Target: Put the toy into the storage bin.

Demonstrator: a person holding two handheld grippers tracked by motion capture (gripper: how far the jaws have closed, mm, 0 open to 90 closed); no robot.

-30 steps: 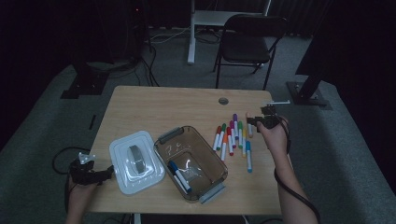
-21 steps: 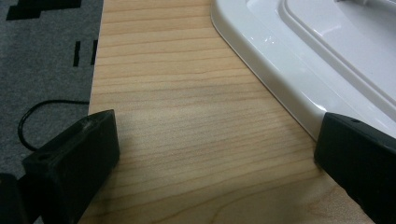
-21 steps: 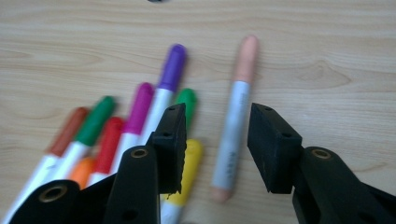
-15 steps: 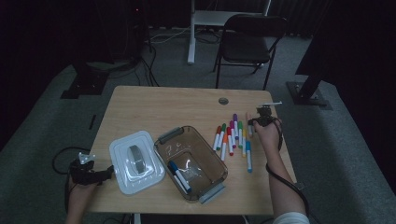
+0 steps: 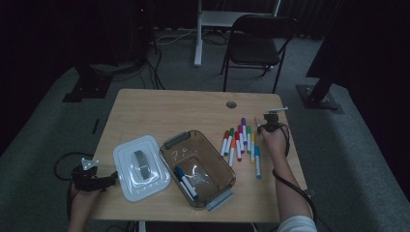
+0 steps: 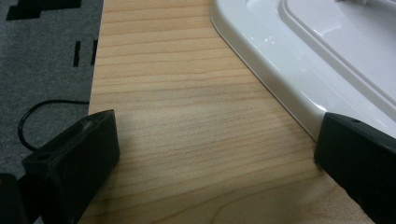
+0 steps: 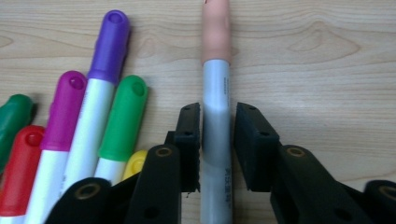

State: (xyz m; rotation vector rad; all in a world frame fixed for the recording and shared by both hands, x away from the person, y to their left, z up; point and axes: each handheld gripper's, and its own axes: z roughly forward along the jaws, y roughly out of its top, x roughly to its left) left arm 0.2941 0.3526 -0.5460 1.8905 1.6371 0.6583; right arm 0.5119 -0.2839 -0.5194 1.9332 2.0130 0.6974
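My right gripper (image 7: 217, 109) lies low over the wooden table (image 5: 159, 111). Its jaws have just been closing and now press on the grey barrel of a peach-capped marker (image 7: 215, 84) that lies flat between them. Left of it lie purple (image 7: 105, 51), magenta (image 7: 60, 116), green (image 7: 123, 116) and red (image 7: 21, 168) markers. In the high view this row of markers (image 5: 239, 142) sits right of a brown see-through box (image 5: 216, 159) holding blue markers (image 5: 186, 182). My left gripper (image 6: 219, 130) rests open at the table's left front edge, beside the white lid (image 6: 299, 60).
The white lid (image 5: 140, 166) lies flat left of the box. A cable hole (image 5: 231, 104) sits near the table's far edge. A black chair (image 5: 258, 36) and dark stands stand on the grey carpet behind.
My right hand has come down and forward onto the right end of the marker row, and its jaws have closed on the peach-capped marker. The left hand has stayed put.
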